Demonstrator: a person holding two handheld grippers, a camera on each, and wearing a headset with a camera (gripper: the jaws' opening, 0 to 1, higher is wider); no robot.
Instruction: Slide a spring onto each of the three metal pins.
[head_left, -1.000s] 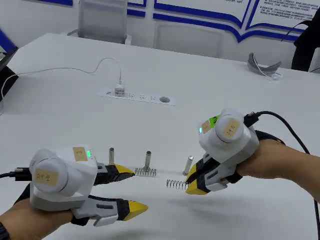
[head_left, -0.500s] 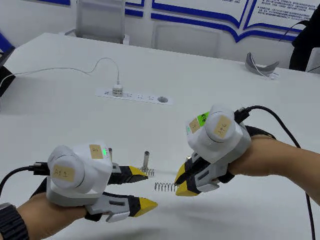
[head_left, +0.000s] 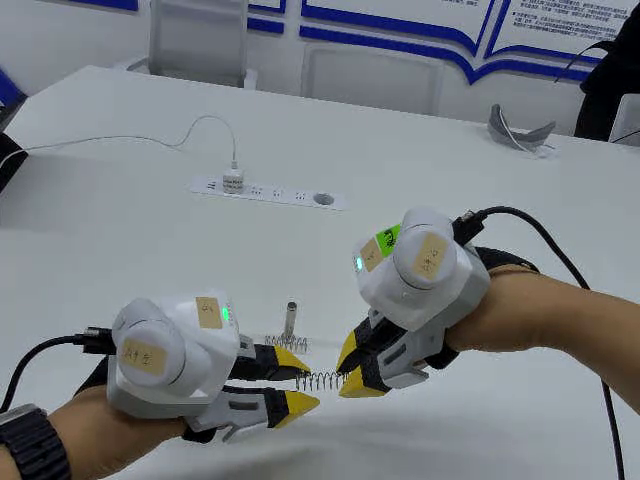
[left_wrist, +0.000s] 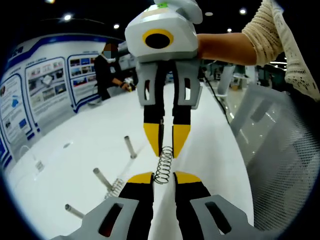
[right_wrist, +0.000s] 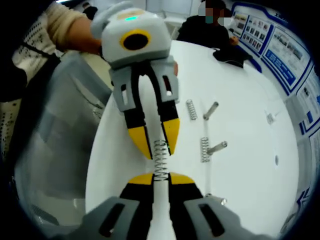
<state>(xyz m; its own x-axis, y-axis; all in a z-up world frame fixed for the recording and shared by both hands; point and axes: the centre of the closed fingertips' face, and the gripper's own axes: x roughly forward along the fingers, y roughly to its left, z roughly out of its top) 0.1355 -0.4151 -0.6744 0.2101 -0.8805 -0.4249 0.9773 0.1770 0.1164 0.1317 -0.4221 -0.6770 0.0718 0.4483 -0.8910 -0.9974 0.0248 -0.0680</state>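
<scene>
our right gripper (right_wrist: 161, 179) pinches the near end of a thin coiled metal spring (right_wrist: 159, 159); its far end sits between the spread yellow tips of the left gripper (right_wrist: 156, 141). to the right, two loose springs (right_wrist: 191, 109) (right_wrist: 204, 149) lie beside short silver pins (right_wrist: 211, 110) (right_wrist: 218, 147).

White table (head_left: 120, 200), blue-trimmed wall boards (head_left: 400, 15) behind.

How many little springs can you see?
3. One small coiled metal spring is held in the right hand-held gripper; two more lie on the white table, each beside a silver metal pin. Others could be hidden.
</scene>
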